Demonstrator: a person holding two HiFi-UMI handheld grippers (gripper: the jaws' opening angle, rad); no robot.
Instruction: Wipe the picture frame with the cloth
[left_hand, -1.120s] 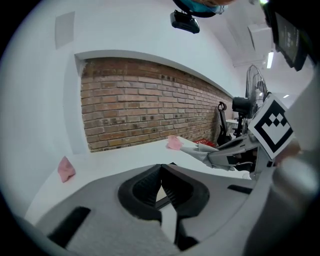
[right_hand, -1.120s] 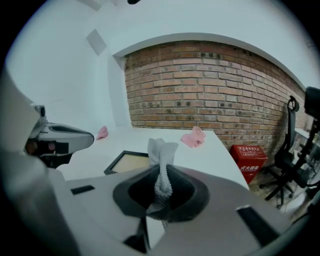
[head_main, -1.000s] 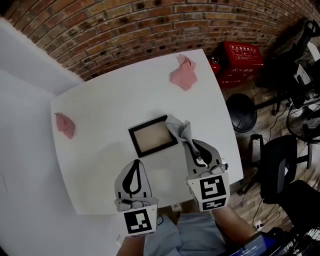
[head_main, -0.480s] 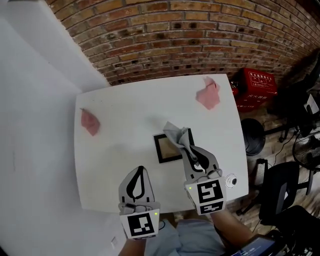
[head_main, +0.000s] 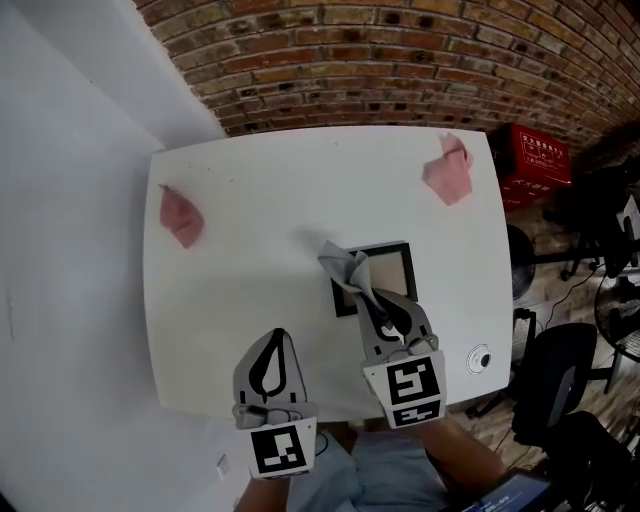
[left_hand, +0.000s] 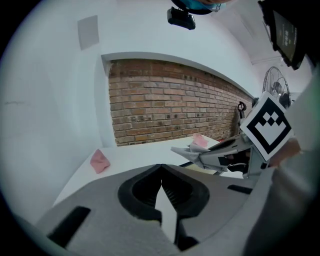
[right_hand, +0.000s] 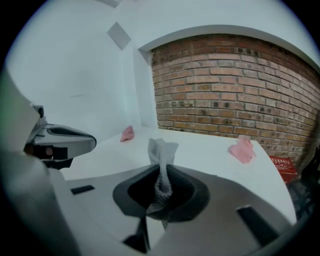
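A black picture frame (head_main: 392, 262) lies flat on the white table (head_main: 260, 220), right of centre. My right gripper (head_main: 371, 299) is shut on a grey cloth (head_main: 345, 267), whose free end stands over the frame's left edge. In the right gripper view the grey cloth (right_hand: 161, 165) rises twisted from between the jaws of the right gripper (right_hand: 160, 172), and the frame is hidden. My left gripper (head_main: 278, 335) hovers over the table's near edge, shut and empty. The left gripper view shows its jaws (left_hand: 161, 167) meeting at the tips, with the cloth (left_hand: 187, 151) to the right.
Two pink cloths lie on the table: one (head_main: 181, 215) at the far left, one (head_main: 449, 172) at the far right corner. A small round object (head_main: 480, 359) sits near the right front corner. A brick wall (head_main: 400, 60) backs the table. Chairs and a red box (head_main: 542, 155) stand right.
The head view has swung, so the table sits more squarely. My right gripper with the cloth now reaches the frame's left edge from its right end. The left gripper holds its place.
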